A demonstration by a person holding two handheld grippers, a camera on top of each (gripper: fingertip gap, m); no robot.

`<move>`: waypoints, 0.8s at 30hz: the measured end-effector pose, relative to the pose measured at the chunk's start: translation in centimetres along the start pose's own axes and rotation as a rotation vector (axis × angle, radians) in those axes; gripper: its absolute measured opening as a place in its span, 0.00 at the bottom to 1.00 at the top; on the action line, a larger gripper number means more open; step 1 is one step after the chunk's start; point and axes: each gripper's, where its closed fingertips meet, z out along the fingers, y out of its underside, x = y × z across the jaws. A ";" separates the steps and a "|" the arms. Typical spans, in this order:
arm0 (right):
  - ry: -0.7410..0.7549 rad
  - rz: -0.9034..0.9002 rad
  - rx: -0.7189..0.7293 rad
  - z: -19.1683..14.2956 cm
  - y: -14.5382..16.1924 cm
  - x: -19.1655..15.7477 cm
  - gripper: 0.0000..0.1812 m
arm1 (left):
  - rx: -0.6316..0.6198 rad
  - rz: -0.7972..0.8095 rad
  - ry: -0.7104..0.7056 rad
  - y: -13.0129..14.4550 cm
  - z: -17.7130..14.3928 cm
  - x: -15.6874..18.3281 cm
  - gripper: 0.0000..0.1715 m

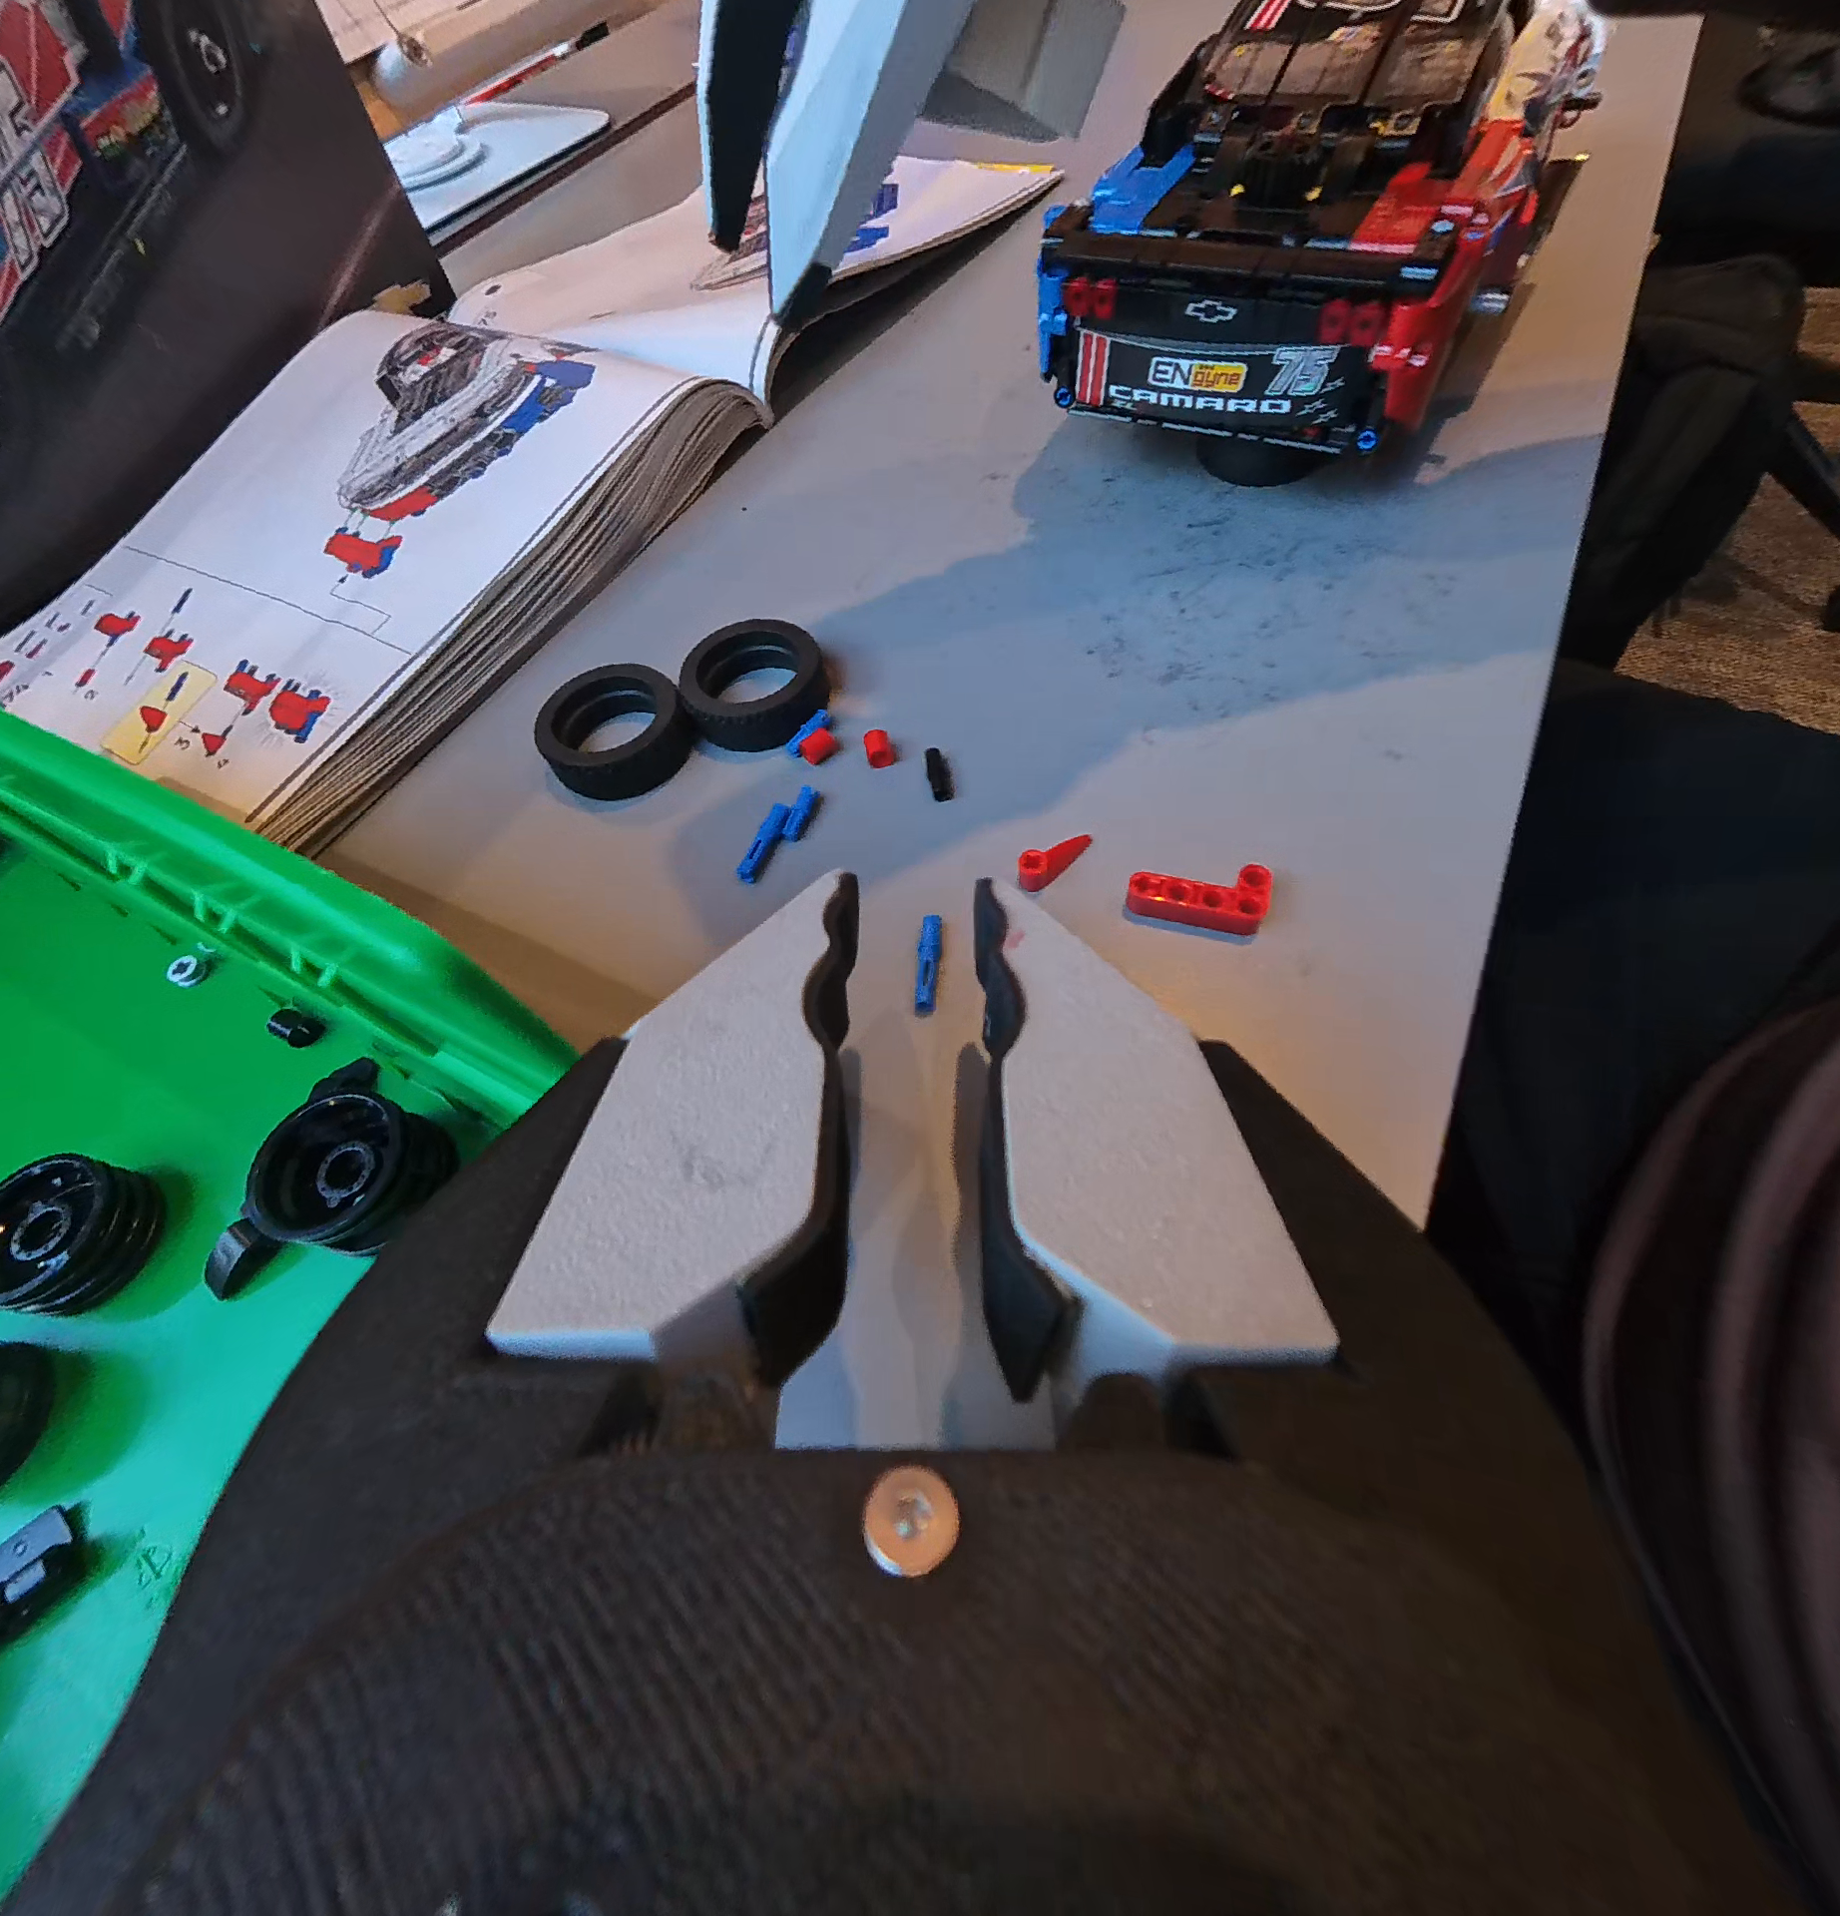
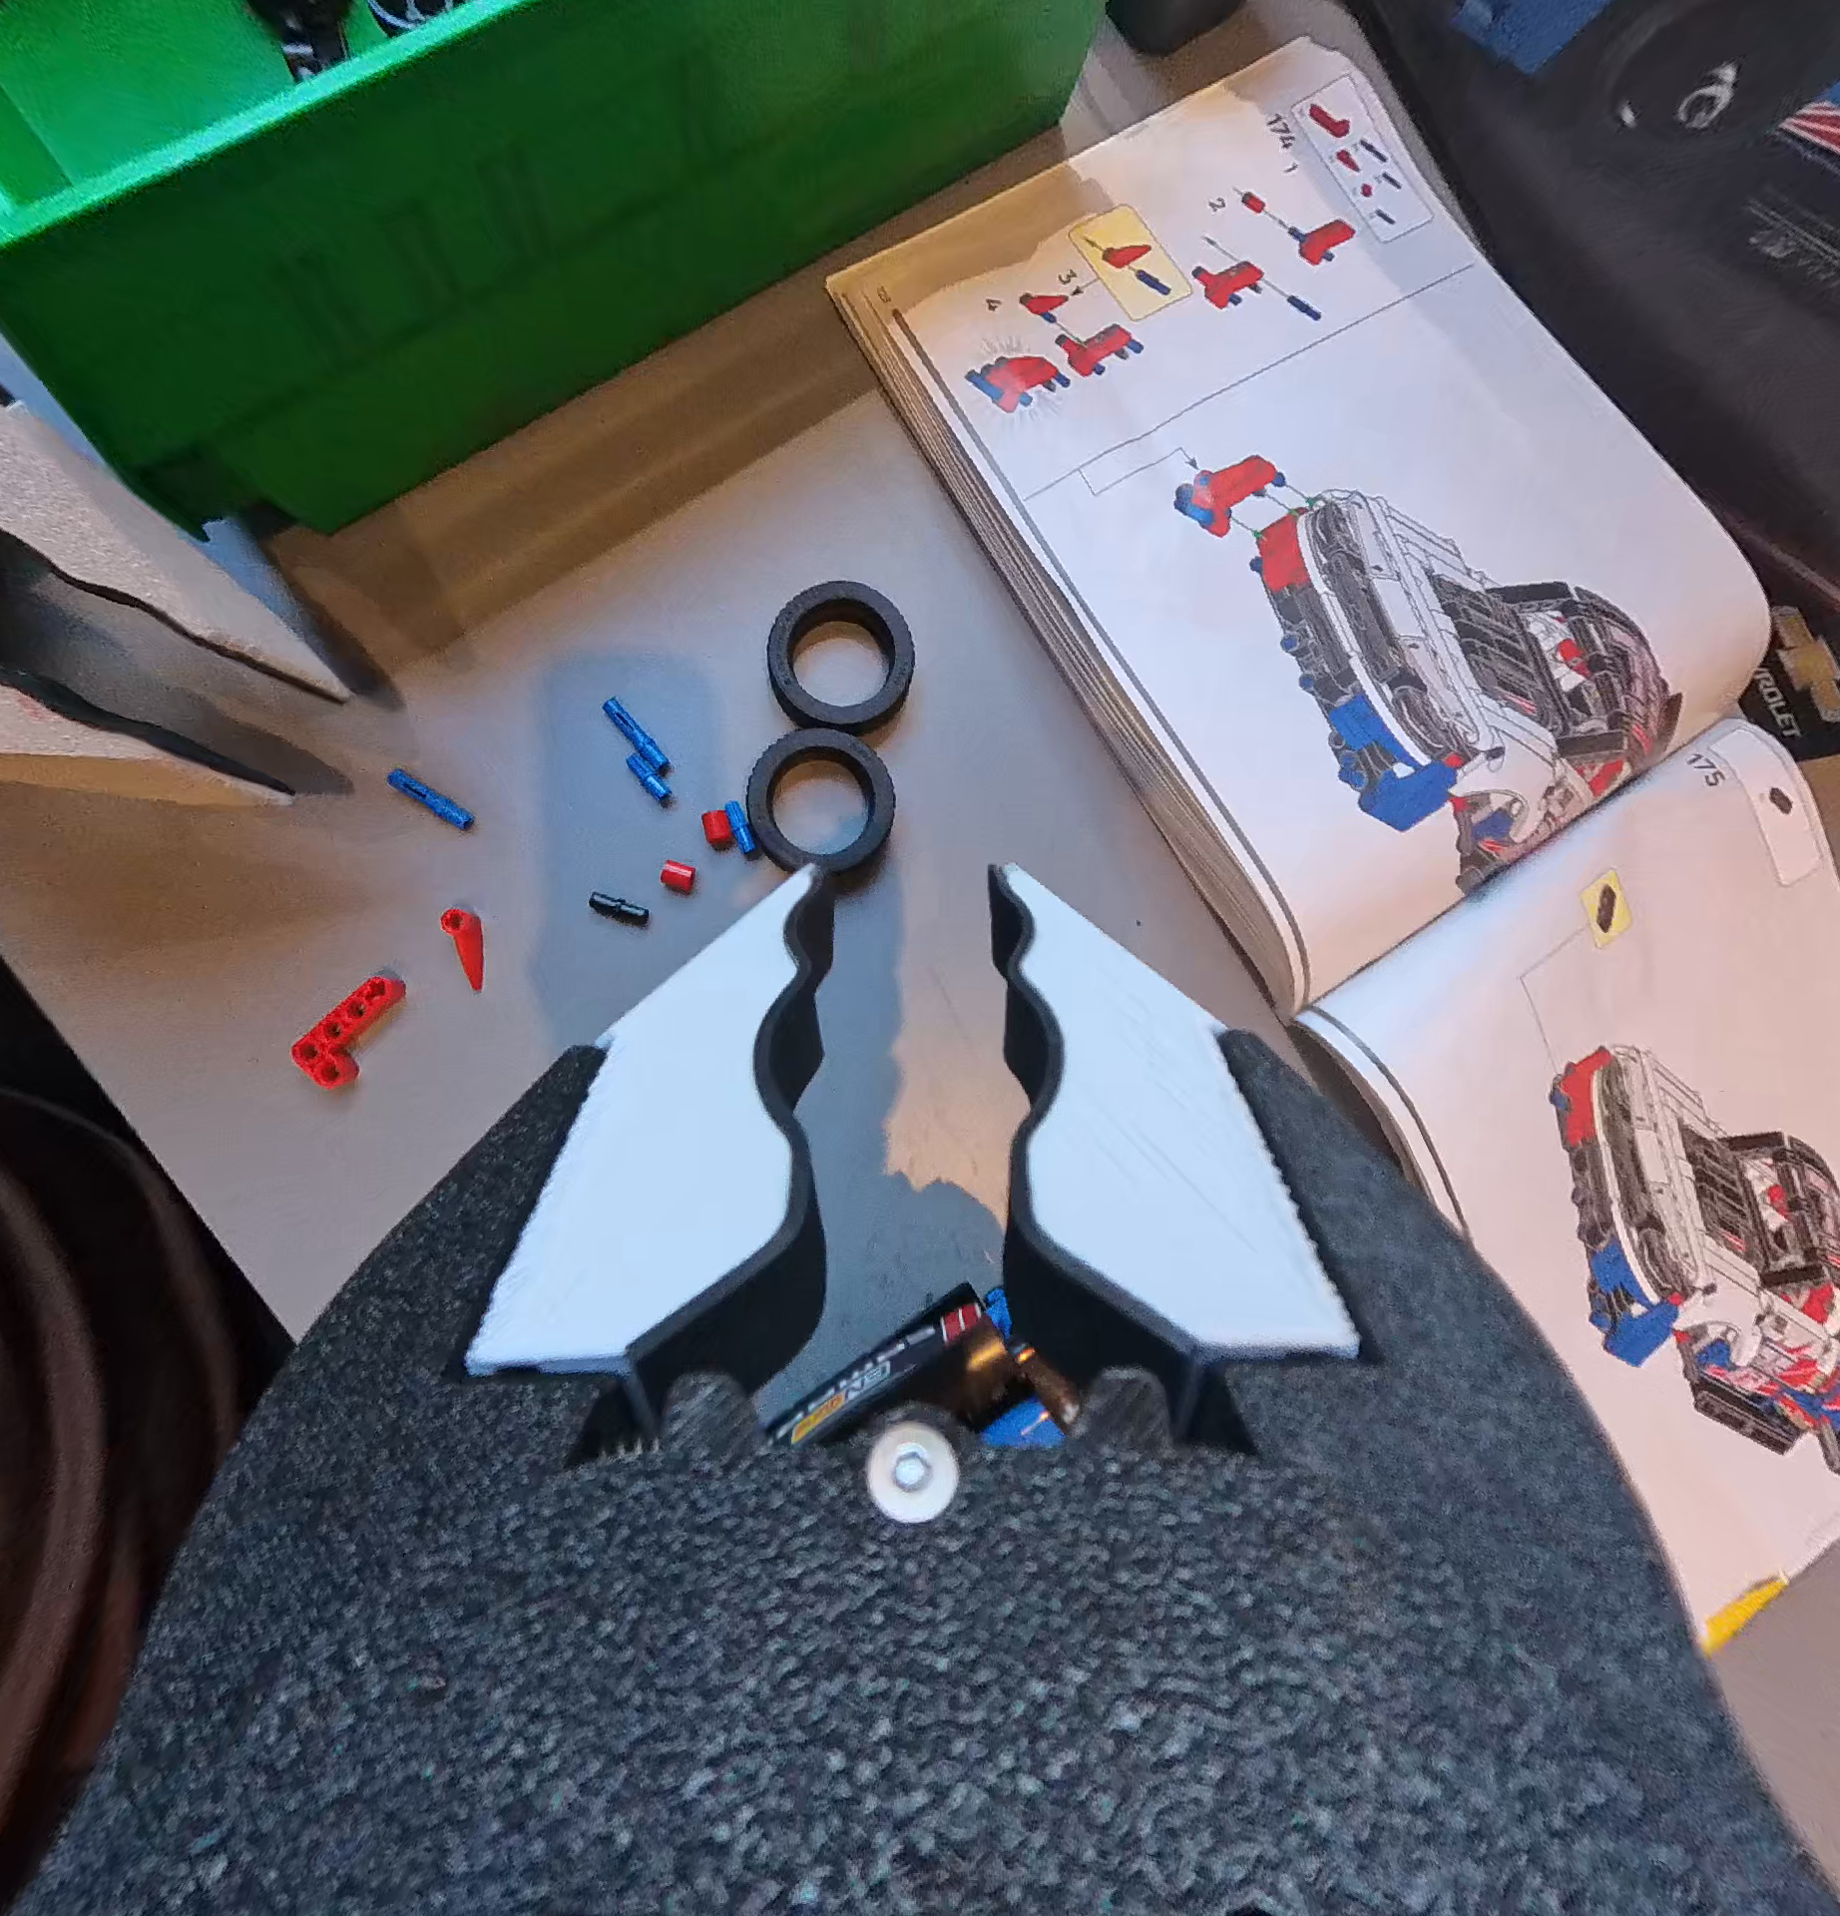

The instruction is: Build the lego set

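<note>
My left gripper [image 1: 914, 892] is open and empty above the grey table. A blue pin [image 1: 928, 962] lies on the table in the gap between its fingers, apart from both; the right wrist view shows that pin [image 2: 431, 798] just ahead of the tips. A red L-beam [image 1: 1198, 900], a red pointed piece [image 1: 1051, 861], two blue pins [image 1: 776, 829], two red bushes [image 1: 876, 747], a black pin [image 1: 938, 773] and two black tyres [image 1: 610, 731] lie close by. My right gripper [image 2: 906, 881] is open and empty, its tips beside a tyre [image 2: 820, 800].
The partly built car [image 1: 1299, 228] stands at the far right of the table. An open instruction booklet [image 2: 1310, 518] lies beside the parts. A green bin [image 1: 169, 1037] with black wheel hubs sits to the left. The table's right edge [image 1: 1496, 933] is near the red L-beam. The gap from one gripper's tips to the other's is roughly 15 cm. To reach the red pointed piece [image 1: 1051, 861] in a straight line is about 5 cm for my left fingers, about 12 cm for my right. Look for it in the right wrist view [image 2: 463, 944] too.
</note>
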 end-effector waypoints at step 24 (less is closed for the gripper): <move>-0.275 -0.120 -0.077 1.9 4.9 -14.2 0.17 | 0.002 -0.069 -0.126 0.4 -0.6 -2.8 0.04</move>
